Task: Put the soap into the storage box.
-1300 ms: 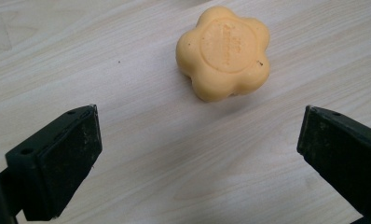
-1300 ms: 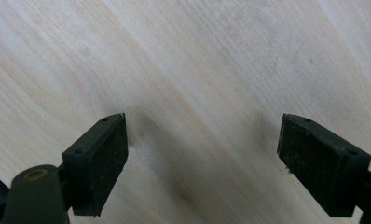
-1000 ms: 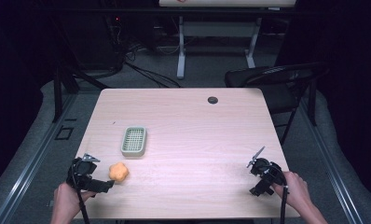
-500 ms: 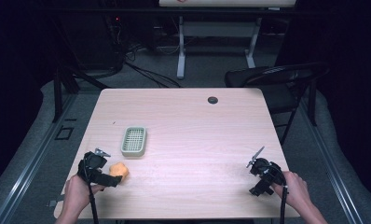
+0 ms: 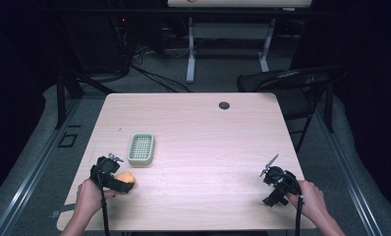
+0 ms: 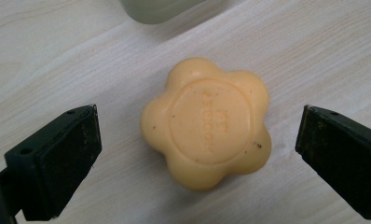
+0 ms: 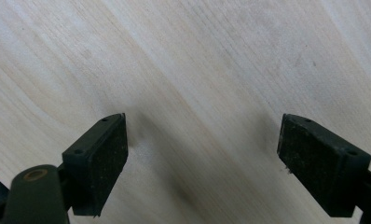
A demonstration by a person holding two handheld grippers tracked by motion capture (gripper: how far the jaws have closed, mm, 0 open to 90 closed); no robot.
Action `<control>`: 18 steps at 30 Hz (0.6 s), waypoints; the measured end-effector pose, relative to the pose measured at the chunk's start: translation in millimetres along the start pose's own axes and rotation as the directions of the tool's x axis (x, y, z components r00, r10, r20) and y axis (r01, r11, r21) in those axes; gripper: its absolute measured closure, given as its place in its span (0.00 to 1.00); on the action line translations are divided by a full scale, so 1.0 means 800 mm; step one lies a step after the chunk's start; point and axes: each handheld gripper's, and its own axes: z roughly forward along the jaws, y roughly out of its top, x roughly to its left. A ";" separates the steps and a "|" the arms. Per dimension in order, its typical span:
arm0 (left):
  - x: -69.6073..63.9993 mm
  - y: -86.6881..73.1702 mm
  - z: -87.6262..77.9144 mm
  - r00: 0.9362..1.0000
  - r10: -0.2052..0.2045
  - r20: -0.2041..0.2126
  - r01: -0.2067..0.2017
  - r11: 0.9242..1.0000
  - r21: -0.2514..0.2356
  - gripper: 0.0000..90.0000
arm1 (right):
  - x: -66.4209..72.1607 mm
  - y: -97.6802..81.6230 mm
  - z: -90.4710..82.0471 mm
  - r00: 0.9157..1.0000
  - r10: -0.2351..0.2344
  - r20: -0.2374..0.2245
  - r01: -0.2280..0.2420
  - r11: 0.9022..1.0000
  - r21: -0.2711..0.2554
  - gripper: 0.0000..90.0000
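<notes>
Left gripper (image 6: 197,140), having advanced across table (image 5: 208,147), now straddling orange flower-shaped soap (image 6: 206,128) with jaws spread, preparing grasp; right gripper (image 7: 202,163) resting spread, idle.

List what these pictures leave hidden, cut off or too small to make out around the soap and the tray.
- Soap: its stamped lettering is too faint to read in the left gripper view.
- Soap in the high view: partly covered by the left gripper.
- Green tray: cut off by the top edge in the left gripper view.
- Dark round thing: too small to identify.
</notes>
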 end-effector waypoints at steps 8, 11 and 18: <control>-0.003 0.002 0.012 1.000 0.001 0.004 -0.002 0.999 0.042 0.01 | 0.000 -0.001 0.000 1.000 0.003 -0.006 -0.003 1.000 -0.005 0.17; -0.003 0.002 0.012 1.000 0.002 0.005 -0.002 0.999 0.048 0.01 | 0.000 -0.002 0.000 1.000 0.003 -0.006 -0.004 1.000 -0.007 0.17; -0.001 0.000 0.013 1.000 0.002 0.009 -0.002 0.998 0.055 0.13 | 0.000 -0.002 0.000 1.000 0.003 -0.007 -0.003 1.000 -0.006 0.17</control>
